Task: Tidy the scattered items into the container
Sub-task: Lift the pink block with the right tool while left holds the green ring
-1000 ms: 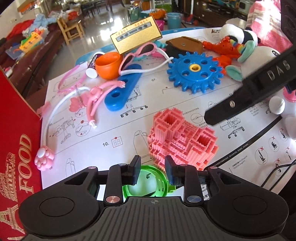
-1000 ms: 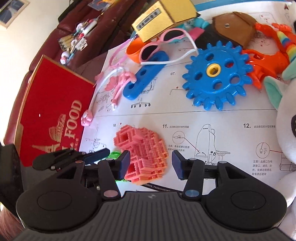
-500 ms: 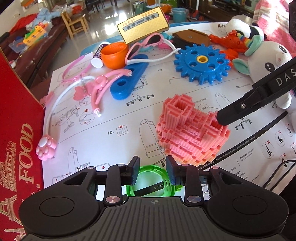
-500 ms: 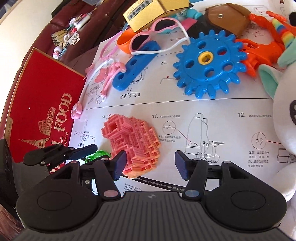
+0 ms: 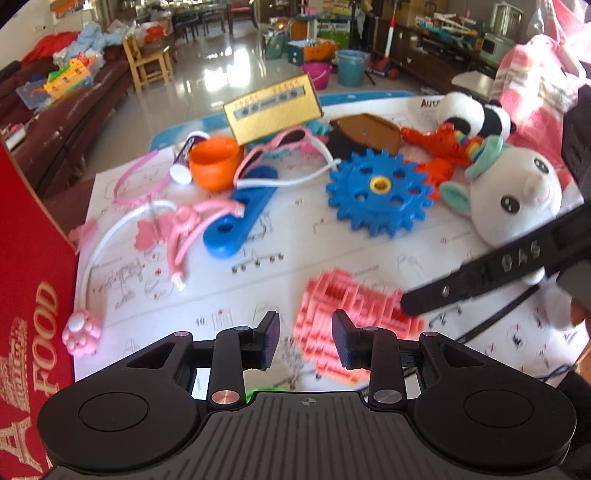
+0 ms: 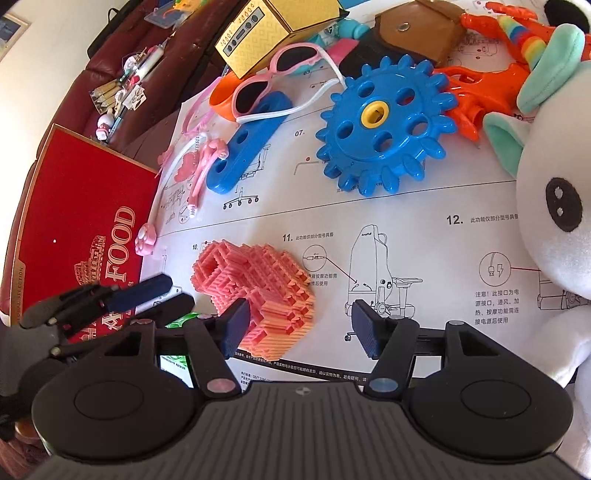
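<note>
A pink block model [image 5: 354,314] [image 6: 255,280] lies on the white instruction sheet [image 6: 406,229]. My left gripper [image 5: 304,341] is open and empty, its right finger in front of the model's near left side. My right gripper [image 6: 301,325] is open and empty, its left finger over the model's near right edge; one of its fingers [image 5: 480,280] shows in the left wrist view. The red FOOD box [image 5: 26,295] [image 6: 81,229] stands at the left. A green ring [image 6: 181,319] lies beneath my left gripper, mostly hidden.
A blue gear [image 6: 384,125], blue bar [image 6: 243,147], pink sunglasses [image 6: 280,74], orange cup [image 5: 214,162], yellow box [image 5: 271,109], brown pouch [image 6: 417,33], orange toy [image 6: 487,85], plush unicorn [image 5: 513,195] and pink headbands [image 5: 159,229] crowd the far half.
My left gripper has risen and pulled back off the green ring, its jaws wider. My right gripper has opened wider and moved closer over the pink model.
</note>
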`<state>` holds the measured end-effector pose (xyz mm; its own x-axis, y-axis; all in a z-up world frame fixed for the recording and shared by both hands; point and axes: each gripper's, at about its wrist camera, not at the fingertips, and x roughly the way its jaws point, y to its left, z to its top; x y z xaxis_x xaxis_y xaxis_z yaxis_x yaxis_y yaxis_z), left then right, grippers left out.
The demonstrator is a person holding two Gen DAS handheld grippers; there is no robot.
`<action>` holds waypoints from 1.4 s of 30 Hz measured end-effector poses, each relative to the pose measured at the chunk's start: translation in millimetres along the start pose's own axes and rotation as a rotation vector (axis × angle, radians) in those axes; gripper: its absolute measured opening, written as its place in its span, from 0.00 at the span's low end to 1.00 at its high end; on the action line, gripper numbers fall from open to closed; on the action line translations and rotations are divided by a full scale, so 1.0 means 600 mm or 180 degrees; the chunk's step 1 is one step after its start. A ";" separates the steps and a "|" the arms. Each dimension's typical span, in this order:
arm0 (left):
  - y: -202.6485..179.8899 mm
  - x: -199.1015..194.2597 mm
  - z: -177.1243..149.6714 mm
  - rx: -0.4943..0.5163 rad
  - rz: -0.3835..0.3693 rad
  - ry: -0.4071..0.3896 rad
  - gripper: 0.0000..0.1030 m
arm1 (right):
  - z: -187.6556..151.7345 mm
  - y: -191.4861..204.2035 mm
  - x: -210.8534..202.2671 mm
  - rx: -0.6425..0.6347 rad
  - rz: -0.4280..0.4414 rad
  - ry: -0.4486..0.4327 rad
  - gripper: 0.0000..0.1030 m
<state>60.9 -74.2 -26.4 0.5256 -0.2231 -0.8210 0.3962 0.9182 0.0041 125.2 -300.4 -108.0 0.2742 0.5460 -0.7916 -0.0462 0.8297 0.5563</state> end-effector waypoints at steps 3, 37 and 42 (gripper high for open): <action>0.005 0.010 0.022 -0.0180 -0.0154 0.0060 0.43 | -0.001 0.001 0.000 -0.0015 -0.0013 -0.0008 0.65; 0.057 -0.060 -0.099 -0.0485 -0.0110 -0.0002 0.40 | -0.032 0.051 0.051 0.0014 0.0497 0.0408 0.70; 0.038 -0.084 -0.113 -0.0015 0.0086 -0.0040 0.47 | -0.042 0.071 0.027 -0.0264 0.0390 0.0319 0.70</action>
<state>-7.6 -19.8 -23.4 0.5455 -0.2022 -0.8134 0.3781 0.9255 0.0235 103.7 -253.0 -103.5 0.1649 0.6489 -0.7428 -0.1534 0.7608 0.6306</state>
